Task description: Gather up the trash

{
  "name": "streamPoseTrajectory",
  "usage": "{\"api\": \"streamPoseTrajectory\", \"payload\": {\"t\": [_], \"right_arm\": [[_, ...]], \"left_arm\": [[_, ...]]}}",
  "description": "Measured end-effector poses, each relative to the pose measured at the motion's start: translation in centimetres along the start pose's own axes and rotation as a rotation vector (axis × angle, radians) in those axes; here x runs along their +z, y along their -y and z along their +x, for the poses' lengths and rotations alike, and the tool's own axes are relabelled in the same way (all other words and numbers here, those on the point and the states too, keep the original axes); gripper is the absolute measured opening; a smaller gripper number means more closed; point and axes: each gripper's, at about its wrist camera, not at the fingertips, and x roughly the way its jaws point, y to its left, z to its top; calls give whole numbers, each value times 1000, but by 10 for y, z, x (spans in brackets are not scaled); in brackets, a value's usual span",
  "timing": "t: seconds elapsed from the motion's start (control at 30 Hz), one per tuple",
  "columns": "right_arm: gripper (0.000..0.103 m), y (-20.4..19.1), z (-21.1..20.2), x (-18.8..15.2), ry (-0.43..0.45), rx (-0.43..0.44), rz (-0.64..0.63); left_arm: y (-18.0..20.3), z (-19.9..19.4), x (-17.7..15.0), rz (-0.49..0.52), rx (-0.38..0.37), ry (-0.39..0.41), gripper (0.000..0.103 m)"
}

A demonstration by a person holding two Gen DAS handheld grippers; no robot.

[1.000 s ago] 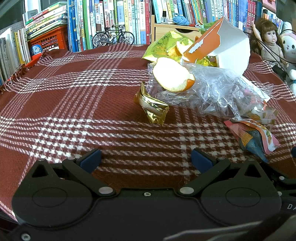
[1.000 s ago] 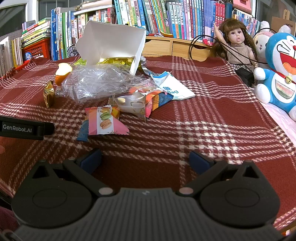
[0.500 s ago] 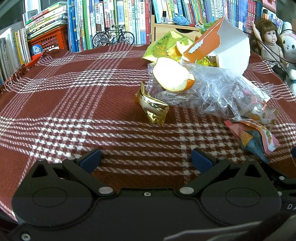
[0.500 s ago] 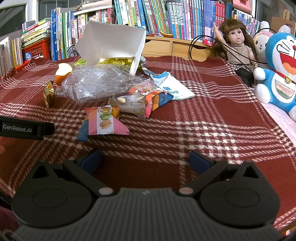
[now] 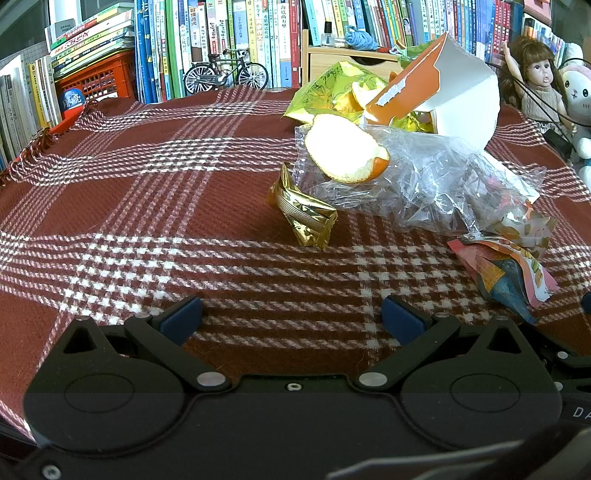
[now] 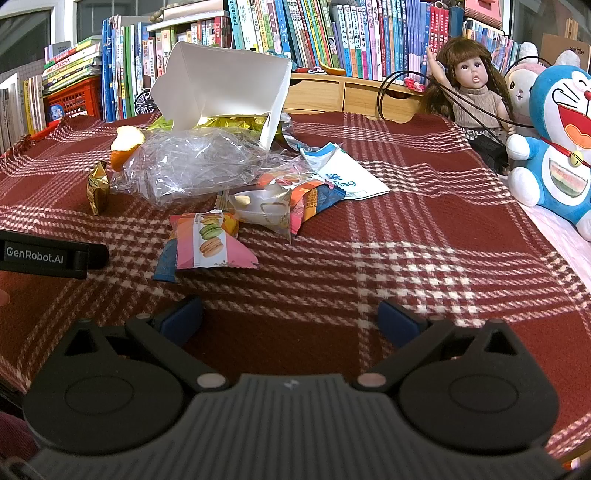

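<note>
Trash lies in a heap on the red plaid cloth (image 5: 166, 206). A gold foil wrapper (image 5: 304, 214) sits nearest my left gripper (image 5: 291, 319), which is open and holds nothing. Behind it are an orange peel (image 5: 341, 153), a crumpled clear plastic bag (image 5: 424, 188), a white and orange paper box (image 5: 454, 96) and a yellow-green wrapper (image 5: 332, 92). A pink macaron packet (image 6: 208, 242) lies ahead and left of my open, bare right gripper (image 6: 290, 317). Beyond it are a torn snack wrapper (image 6: 280, 206), a white and teal bag (image 6: 347, 177) and the paper box (image 6: 221, 92).
Rows of books (image 5: 221, 33) line the back, with a model bicycle (image 5: 225, 74) and a red crate (image 5: 98, 79). A doll (image 6: 476, 96) and a blue plush toy (image 6: 557, 147) sit at the right edge. The left gripper's body (image 6: 48, 254) shows at the left of the right wrist view.
</note>
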Motion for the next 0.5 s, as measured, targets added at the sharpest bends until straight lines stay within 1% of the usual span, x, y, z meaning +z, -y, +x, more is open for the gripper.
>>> {"api": "streamPoseTrajectory", "payload": {"t": [0.33,0.5], "right_arm": [[103,0,-1,0,1,0,0],[103,1,-4,-2,16,1,4]], "left_arm": [[0,0,0,-2,0,1,103],[0,0,0,-1,-1,4,103]]}}
